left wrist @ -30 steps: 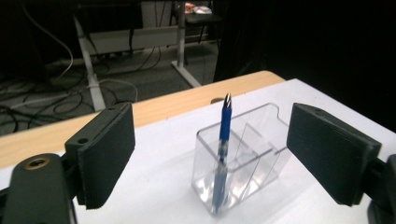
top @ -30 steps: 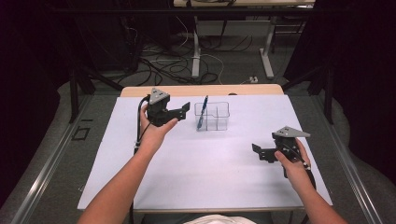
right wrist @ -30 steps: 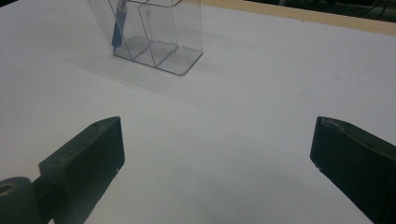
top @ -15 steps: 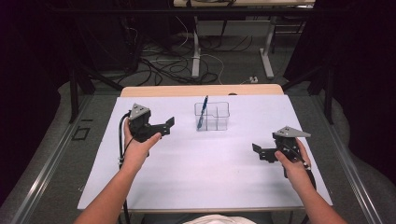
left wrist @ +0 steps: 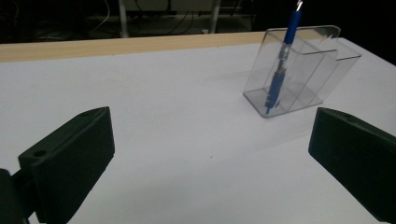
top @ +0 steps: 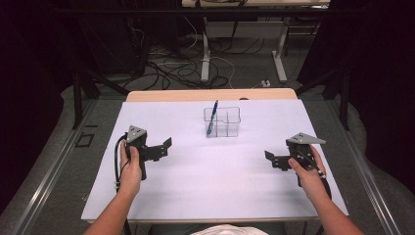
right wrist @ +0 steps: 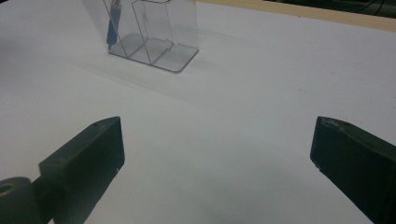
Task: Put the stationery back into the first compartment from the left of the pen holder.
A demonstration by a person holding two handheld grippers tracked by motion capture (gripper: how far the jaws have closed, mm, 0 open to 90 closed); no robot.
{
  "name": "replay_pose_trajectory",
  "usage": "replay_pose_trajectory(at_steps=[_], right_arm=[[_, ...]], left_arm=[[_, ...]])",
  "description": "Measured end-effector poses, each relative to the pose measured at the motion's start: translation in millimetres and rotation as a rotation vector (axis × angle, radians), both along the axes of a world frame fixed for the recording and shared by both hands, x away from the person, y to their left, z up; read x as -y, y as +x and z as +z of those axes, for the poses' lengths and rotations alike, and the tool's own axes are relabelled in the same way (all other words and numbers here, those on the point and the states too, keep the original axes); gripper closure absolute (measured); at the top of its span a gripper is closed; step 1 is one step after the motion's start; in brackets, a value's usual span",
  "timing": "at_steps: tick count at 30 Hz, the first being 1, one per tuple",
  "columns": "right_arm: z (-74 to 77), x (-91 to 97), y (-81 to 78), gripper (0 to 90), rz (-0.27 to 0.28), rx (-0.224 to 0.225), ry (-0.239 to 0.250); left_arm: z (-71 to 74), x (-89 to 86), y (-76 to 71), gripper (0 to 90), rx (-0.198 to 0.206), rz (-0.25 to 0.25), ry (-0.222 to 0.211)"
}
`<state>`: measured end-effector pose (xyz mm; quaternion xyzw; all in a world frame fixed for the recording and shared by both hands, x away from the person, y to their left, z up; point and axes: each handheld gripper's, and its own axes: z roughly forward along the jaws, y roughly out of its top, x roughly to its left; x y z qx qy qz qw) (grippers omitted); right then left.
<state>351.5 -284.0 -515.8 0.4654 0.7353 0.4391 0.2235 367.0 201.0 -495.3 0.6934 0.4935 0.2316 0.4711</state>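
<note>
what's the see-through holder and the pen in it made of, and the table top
The holder looks like clear rigid plastic, probably acrylic: glossy walls and dividers you see straight through, with bright edges. The pen seems blue plastic with a paler, perhaps translucent middle section; its tip is too small to judge. The table top is matte white, a sheet or laminate, over a wood-look strip at the far edge.

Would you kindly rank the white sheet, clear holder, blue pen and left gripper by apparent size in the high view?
1. White sheet, by far the largest.
2. Left gripper and clear holder look about alike; the gripper sits nearer the camera, so I won't rank them.
3. Blue pen, the smallest.
</note>
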Motion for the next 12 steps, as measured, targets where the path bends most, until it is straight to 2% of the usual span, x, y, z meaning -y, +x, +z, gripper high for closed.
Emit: replay_pose_trajectory(at_steps=[7, 12], right_arm=[[-1.8, -0.8, 1.2, 2.4, -0.002, 0.001, 0.001], [-4.5, 1.5, 3.3, 0.6, -0.025, -0.004, -0.024]], left_arm=[[-7.9, -9.7, -3.7, 0.2, -0.013, 0.034, 0.007], [-7.5, -11.7, -5.6, 0.2, -0.014, 0.041, 0.018]])
